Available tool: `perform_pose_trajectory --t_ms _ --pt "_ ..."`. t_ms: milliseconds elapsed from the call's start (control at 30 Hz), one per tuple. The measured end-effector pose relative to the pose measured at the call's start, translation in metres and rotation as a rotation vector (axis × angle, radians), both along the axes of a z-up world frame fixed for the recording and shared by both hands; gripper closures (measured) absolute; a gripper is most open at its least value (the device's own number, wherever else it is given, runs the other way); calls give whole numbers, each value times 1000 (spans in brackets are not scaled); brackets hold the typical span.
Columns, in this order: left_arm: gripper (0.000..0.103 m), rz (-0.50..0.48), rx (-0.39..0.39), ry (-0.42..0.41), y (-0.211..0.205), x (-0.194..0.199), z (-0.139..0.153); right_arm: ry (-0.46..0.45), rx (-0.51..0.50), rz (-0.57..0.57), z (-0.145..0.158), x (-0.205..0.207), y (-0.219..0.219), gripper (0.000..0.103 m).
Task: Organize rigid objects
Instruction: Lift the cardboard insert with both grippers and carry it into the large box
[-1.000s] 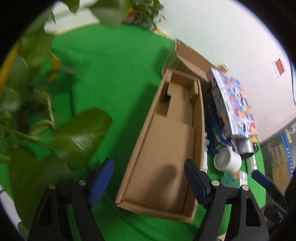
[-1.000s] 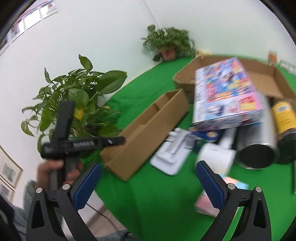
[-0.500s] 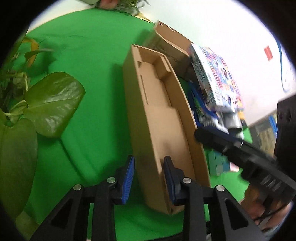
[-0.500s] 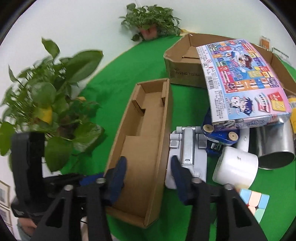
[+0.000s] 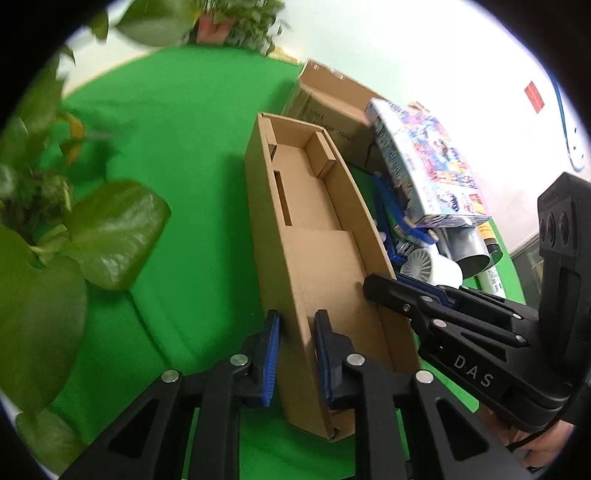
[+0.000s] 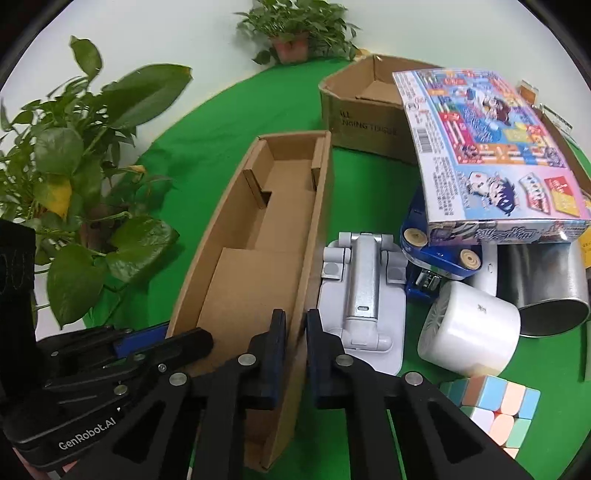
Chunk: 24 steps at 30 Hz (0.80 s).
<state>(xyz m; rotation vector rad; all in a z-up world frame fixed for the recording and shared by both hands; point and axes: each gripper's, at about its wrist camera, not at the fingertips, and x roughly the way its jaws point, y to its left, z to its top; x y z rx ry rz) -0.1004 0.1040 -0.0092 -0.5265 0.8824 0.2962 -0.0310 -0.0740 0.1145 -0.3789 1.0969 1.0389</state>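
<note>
**Mei:** Left wrist view first: the left gripper (image 5: 295, 345) is pinching the left long wall of the cardboard tray (image 5: 314, 229), one finger outside and one inside.

**Jon:** And the right gripper (image 6: 295, 341) is doing the same on the opposite long wall, its fingers pressing the cardboard between them. Each gripper is showing up at the edge of the other's camera.

**Mei:** The tray is lying open-topped on the green cloth (image 5: 184, 129), running from near to far, with nothing loose showing inside it.

**Jon:** Just right of it, a grey folding stand (image 6: 360, 291) is lying flat against the tray's wall. Beyond that, a white cylinder (image 6: 472, 332) is resting on its side, a steel cup (image 6: 546, 291) is lying behind it, and a pastel puzzle cube (image 6: 495, 410) is sitting at the near right.

**Mei:** A colourful printed box (image 6: 487, 155) is leaning over a blue toy (image 6: 436, 258), and a bigger open carton (image 6: 365, 110) is standing at the far end.

**Jon:** On the left, a leafy plant (image 6: 81, 177) is crowding the cloth's edge; a second potted plant (image 6: 291, 33) is standing far back against the white wall (image 6: 147, 33).

**Mei:** A small red sign (image 5: 534, 96) is hanging on that wall to the right.
</note>
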Motion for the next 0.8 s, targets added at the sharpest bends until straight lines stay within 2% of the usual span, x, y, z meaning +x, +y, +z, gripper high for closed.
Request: perform_pose_trajectory --t_ms 133,267,300,400,500,800 --pt "87 13 99 -46 -12 -5 34 -25 69 5 30 7 -12 94" --pt "87 5 185 -115 -21 3 82 -93 152 3 76 15 -22 94" --pt "87 3 188 -133 -18 4 84 -107 165 2 84 17 -23 94" --pt "88 -14 252 -182 -23 20 122 -159 209 -7 117 29 -25 94" --pt "88 -35 281 -232 -19 34 152 -206 252 -24 149 47 -25 94" --pt "89 -82 386 -270 1 104 210 -268 324 -94 216 119 -4 94"
